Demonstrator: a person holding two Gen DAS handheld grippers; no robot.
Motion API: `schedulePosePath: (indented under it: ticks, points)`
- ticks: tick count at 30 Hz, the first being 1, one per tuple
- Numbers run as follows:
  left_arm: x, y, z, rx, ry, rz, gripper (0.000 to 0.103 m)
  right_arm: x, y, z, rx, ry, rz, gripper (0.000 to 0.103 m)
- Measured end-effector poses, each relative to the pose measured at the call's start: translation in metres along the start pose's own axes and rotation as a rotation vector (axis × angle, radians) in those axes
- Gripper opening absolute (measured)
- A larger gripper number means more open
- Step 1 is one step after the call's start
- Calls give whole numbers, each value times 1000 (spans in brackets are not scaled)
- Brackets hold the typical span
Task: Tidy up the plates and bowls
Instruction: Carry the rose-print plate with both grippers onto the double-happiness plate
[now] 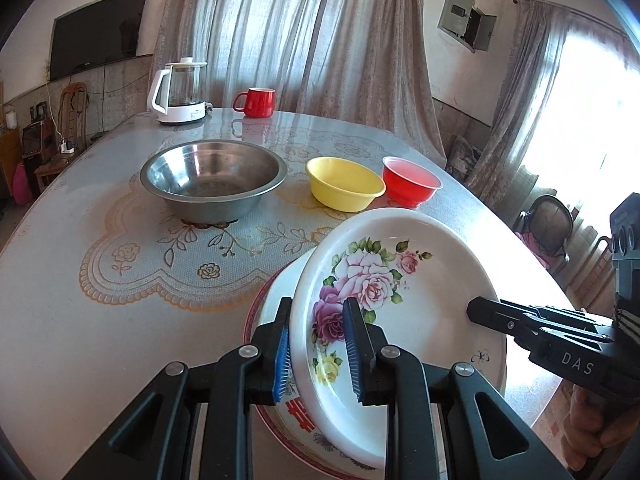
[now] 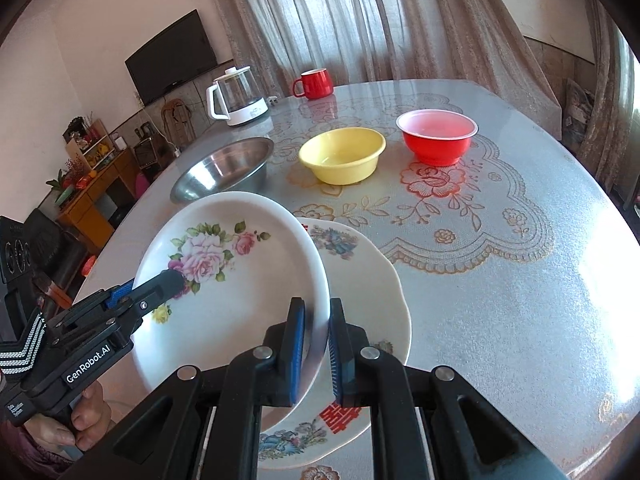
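Note:
A white deep plate with pink roses (image 1: 400,280) (image 2: 240,280) is held tilted over a flat plate with a red character and pink rim (image 1: 296,412) (image 2: 360,320) that lies on the table. My left gripper (image 1: 316,356) is shut on the rose plate's left rim; it also shows in the right wrist view (image 2: 160,284). My right gripper (image 2: 316,348) is shut on the plate's right rim; it also shows in the left wrist view (image 1: 480,312). Behind stand a steel bowl (image 1: 214,178) (image 2: 224,168), a yellow bowl (image 1: 344,184) (image 2: 342,154) and a red bowl (image 1: 410,182) (image 2: 436,136).
A glass kettle on a white base (image 1: 180,92) (image 2: 238,98) and a red mug (image 1: 256,102) (image 2: 314,83) stand at the table's far edge. The table (image 1: 100,300) (image 2: 520,300) carries a lace-patterned cover. A chair (image 1: 552,224) stands beyond the right edge.

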State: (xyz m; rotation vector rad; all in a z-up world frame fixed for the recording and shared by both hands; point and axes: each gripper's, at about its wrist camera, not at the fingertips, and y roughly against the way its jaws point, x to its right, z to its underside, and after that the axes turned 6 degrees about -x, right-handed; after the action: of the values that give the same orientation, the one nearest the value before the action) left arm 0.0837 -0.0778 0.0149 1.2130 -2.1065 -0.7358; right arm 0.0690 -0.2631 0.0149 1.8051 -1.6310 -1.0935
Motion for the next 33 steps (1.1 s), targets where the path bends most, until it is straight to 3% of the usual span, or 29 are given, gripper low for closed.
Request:
schedulePosePath:
  ticks: [10,13,15,17,33]
  points:
    - [8,-16,9,-61,-49,-45,24,3,-14,7,-30,24,107,12]
    - [14,-16,15,-31,-104,-117,24,-2,-17,10,-36,60,154,13]
    - [17,-16,16,-26,-116,-132,24,-8,-20,13,-19,98,199,12]
    - [15,-16,16,-20,-119,-140,24,-15,-23,15,-7,139,237,17]
    - [12,-13,15,-21,-95,-140,25,-22,-31,15,7,161,276,21]
